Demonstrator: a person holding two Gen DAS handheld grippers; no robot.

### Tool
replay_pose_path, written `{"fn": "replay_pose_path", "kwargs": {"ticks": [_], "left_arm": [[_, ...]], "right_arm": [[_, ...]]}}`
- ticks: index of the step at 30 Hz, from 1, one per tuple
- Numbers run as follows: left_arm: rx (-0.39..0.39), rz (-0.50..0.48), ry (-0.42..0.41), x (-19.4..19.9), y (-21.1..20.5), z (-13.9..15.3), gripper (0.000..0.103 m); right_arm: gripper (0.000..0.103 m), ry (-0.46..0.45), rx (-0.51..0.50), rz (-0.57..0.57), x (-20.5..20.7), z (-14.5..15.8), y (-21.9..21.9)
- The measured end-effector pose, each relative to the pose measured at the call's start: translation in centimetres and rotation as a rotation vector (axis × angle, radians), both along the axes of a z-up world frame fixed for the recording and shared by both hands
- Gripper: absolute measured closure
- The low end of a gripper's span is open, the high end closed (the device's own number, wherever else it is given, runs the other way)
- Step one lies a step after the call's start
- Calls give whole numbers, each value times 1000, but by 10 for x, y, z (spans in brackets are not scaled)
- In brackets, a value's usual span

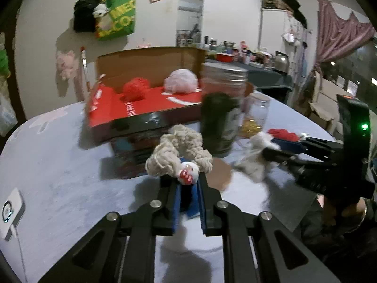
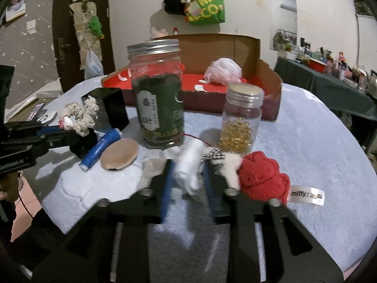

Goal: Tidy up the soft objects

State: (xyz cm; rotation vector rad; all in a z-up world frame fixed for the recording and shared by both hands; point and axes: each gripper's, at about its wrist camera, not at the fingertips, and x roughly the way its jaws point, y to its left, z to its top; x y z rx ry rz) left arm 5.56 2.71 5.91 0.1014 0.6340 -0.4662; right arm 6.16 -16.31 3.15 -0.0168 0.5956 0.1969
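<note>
You had the left gripper (image 1: 188,181) clamped on the cream knitted scrunchie (image 1: 181,151), held above the table (image 1: 59,165) before the red box (image 1: 146,108), while your right gripper (image 2: 188,176) pinched the white plush toy (image 2: 188,167) beside the tall jar (image 2: 157,94).

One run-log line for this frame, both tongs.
left tongs: shut on cream scrunchie | right tongs: around white plush, closure unclear | box: red, pink soft items inside
</note>
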Motion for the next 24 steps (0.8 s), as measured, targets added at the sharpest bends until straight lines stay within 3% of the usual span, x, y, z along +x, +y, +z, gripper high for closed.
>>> {"fn": "replay_pose_path", "kwargs": {"ticks": [1, 2, 3, 7, 9, 11, 12, 24], "left_arm": [[2, -18, -9, -1, -6, -1, 89], [6, -35, -12, 0, -12, -2, 87], [9, -48, -6, 0, -17, -4, 86], [14, -66, 12, 1, -26, -10, 83], [9, -71, 10, -1, -28, -11, 68], [-2, -76, 8, -4, -29, -9, 47], [0, -76, 3, -6, -29, -8, 44], [23, -12, 1, -1, -27, -7, 39]], "right_arm": [[44, -5, -2, -9, -1, 0, -1], [35, -20, -1, -16, -3, 1, -2], [32, -37, 1, -16, -5, 1, -3], [32, -60, -16, -27, -7, 4, -6], [32, -54, 2, -21, -7, 5, -9], [32, -50, 11, -18, -7, 5, -11], [32, -49, 11, -17, -7, 5, -11], [32, -42, 27, 12, -5, 4, -9]]}}
